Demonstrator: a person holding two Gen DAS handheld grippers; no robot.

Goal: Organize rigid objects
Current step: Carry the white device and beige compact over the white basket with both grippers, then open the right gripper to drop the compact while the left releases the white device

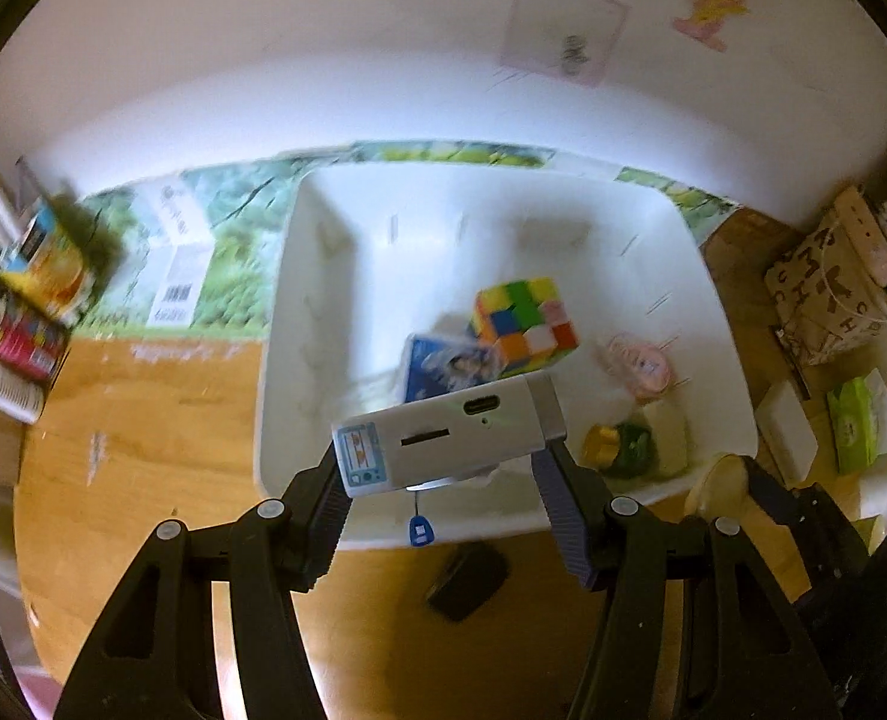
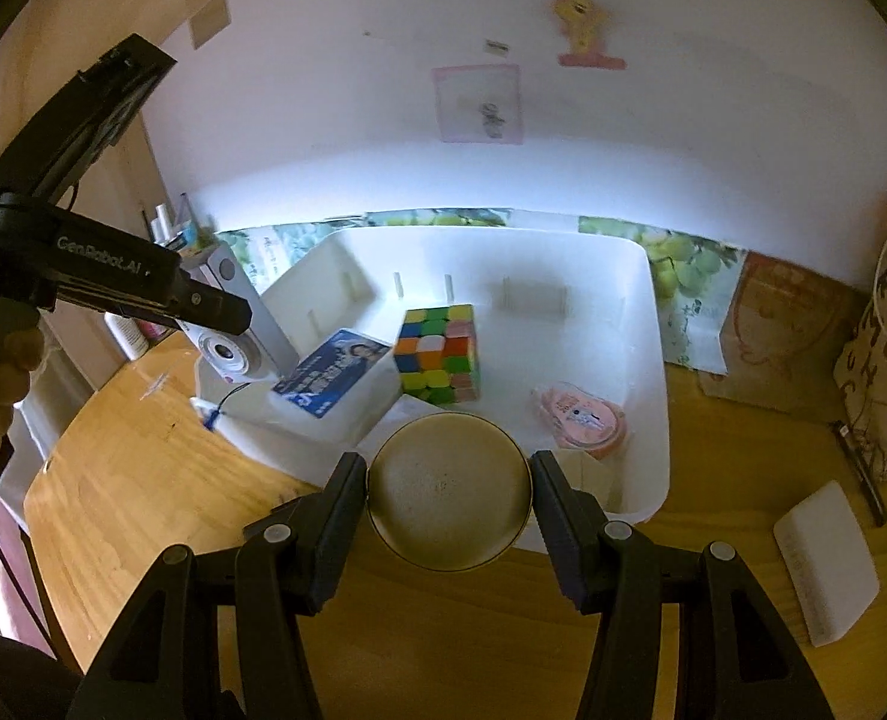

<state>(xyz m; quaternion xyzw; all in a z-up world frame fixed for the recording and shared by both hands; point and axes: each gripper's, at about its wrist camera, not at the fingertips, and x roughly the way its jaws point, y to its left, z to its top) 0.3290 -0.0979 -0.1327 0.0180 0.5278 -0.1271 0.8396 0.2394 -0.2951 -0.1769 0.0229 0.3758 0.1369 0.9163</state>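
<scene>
- Left gripper (image 1: 443, 480) clamped on a small white compact camera (image 1: 449, 435), held over the near rim of the white bin (image 1: 299, 300); its wrist strap with a blue tag (image 1: 420, 531) dangles over the rim.
- Right gripper (image 2: 449, 510) clamped on a round gold-rimmed tin (image 2: 448, 489), pads on both its sides, held at the near edge of the same bin.
- Already in the bin: colour puzzle cube (image 2: 440, 354) around the middle, blue-printed white box (image 2: 335, 384) just left of it, pink round item (image 2: 581, 417) on the right side.
- Left wrist view also shows a small gold-capped green jar (image 1: 620, 447) in the near right corner of the bin; blurred, can't tell more.
- Progress, judged: well along, several things binned and two more in hand at the bin, neither released yet.
- Left to do, judged: drop camera and tin into free space; far part of the bin looks bare.
- Still out on the wooden bench (image 2: 143, 438): a white flat block (image 2: 827, 570) at right and a dark object (image 1: 467, 579) just near of the bin. Whether they belong to the task, can't tell.
- Paper bag (image 1: 833, 294) and green packet (image 1: 857, 423) at right, stacked boxes (image 1: 29, 300) at far left: look like clutter.
</scene>
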